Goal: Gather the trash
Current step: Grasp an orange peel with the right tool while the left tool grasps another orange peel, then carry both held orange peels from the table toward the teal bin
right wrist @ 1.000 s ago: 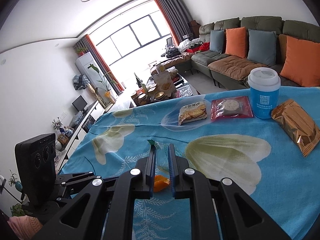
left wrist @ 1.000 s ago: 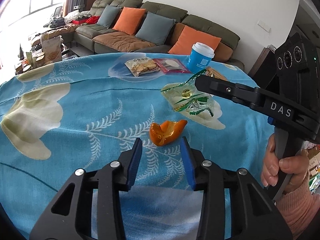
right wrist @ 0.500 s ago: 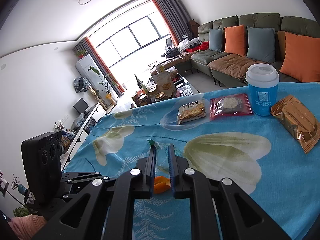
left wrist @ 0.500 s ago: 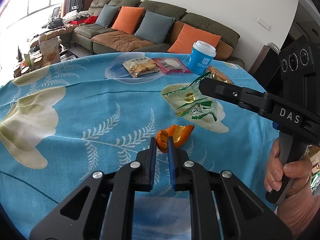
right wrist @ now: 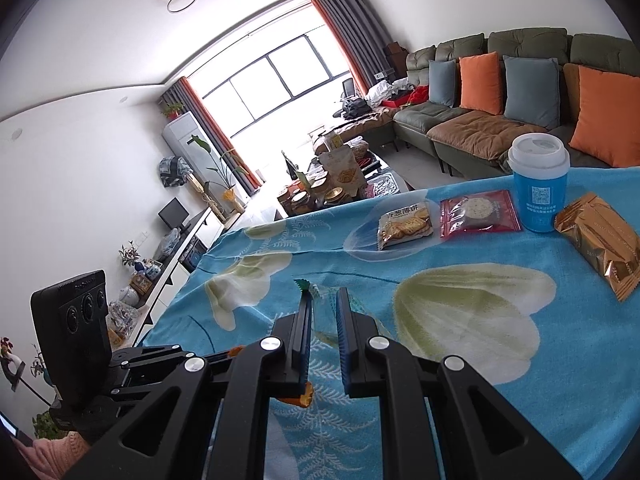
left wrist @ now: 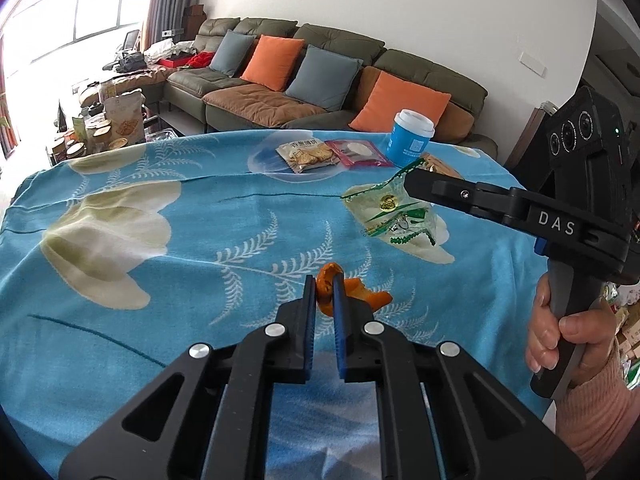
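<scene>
While both fingers pairs clamp orange peel and wrapper, blue tablecloth lies open.

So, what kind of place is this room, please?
Most likely a home living room. A long green sofa with orange and grey cushions stands behind the table with the blue flowered cloth, and a big curtained window lights the room.

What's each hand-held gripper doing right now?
Left hand-held gripper: shut on orange peel.
Right hand-held gripper: shut on clear green-printed wrapper.
</scene>
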`<state>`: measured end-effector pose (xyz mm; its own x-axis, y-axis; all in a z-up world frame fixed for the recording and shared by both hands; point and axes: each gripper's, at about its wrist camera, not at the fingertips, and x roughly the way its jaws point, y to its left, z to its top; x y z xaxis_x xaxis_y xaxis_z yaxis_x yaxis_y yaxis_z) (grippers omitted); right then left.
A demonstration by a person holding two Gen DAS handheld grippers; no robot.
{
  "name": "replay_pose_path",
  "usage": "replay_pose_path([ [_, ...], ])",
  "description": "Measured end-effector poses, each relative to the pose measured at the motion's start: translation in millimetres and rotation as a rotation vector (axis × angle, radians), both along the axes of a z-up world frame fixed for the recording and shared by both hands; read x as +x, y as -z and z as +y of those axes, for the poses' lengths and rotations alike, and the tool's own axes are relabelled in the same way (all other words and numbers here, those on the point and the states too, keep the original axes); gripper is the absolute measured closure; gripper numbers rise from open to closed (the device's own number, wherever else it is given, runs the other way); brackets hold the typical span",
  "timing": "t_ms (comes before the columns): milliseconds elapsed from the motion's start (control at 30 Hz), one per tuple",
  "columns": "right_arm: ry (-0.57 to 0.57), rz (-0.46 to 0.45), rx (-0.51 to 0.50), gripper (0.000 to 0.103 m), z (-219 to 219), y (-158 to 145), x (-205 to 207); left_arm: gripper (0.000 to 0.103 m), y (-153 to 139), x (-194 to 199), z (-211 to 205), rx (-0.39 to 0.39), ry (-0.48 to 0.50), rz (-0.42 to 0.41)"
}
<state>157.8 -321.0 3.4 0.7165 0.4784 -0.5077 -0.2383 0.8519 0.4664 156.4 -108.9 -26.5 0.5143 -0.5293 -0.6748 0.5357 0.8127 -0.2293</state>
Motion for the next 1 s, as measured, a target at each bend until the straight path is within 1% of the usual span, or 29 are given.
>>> replay_pose_path([
  [300, -0.062, -0.019, 0.034, 0.092, 27, -8, -14, 0.094, -9, -24, 55, -0.038, -0.096, 0.007],
  [733, -0.176, -0.017, 0.072, 0.092, 83, -13, -29, 0.094, -17, -71, 140, -0.054, -0.229, -0.018],
  [1000, -0.239, -0.007, 0.08, 0.092, 113, -13, -34, 0.094, -20, -93, 179, -0.065, -0.294, -0.019],
])
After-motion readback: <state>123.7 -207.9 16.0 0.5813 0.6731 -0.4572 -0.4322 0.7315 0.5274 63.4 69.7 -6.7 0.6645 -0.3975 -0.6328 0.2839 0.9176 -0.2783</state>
